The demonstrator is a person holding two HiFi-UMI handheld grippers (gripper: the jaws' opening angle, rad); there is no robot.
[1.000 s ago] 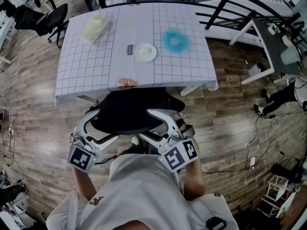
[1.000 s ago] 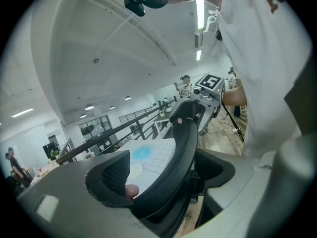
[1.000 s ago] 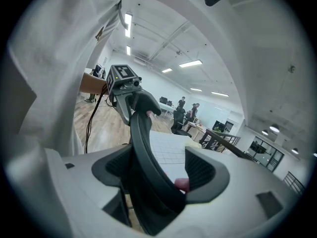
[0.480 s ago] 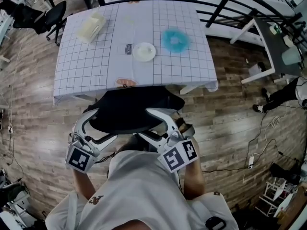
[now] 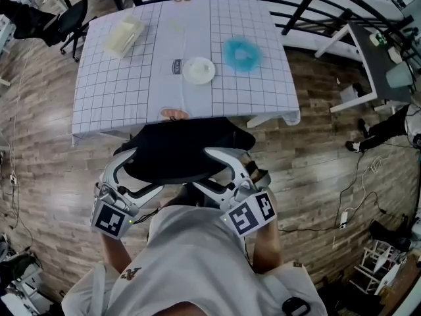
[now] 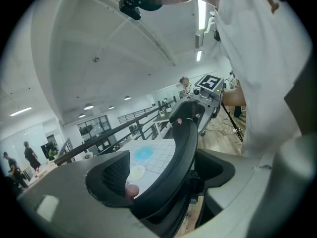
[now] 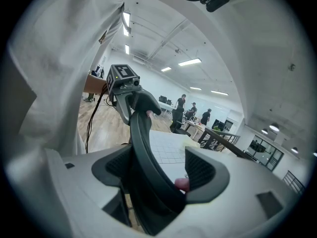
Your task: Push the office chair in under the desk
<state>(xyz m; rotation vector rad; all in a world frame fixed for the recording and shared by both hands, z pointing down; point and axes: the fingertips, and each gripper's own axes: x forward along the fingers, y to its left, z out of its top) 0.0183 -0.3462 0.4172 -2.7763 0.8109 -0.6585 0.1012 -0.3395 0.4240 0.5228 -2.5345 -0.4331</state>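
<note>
While the office chair point(image 5: 184, 151) creeps toward 12 o'clock, its leading edge now sits under the tabletop's point(image 5: 118, 91) 6 o'clock hem.

Compared with a second ago the shift is slight: a little more of the black shape has gone beneath the gridded cloth, so the push looks to be under way, with most of the chair still out on the plank floor point(image 5: 316, 157). From above it reads as a broad, dark, curved backrest with a thick, smooth rim. The left tool point(image 5: 148, 170) at its 7 o'clock and the right tool point(image 5: 198, 168) at its 5 o'clock each straddle that rim with jaws apart, a gap showing beside one pad, not clamped. Farther up the cloth lie a white dish point(image 5: 198, 70) and a blue fluffy item point(image 5: 240, 54).
</note>
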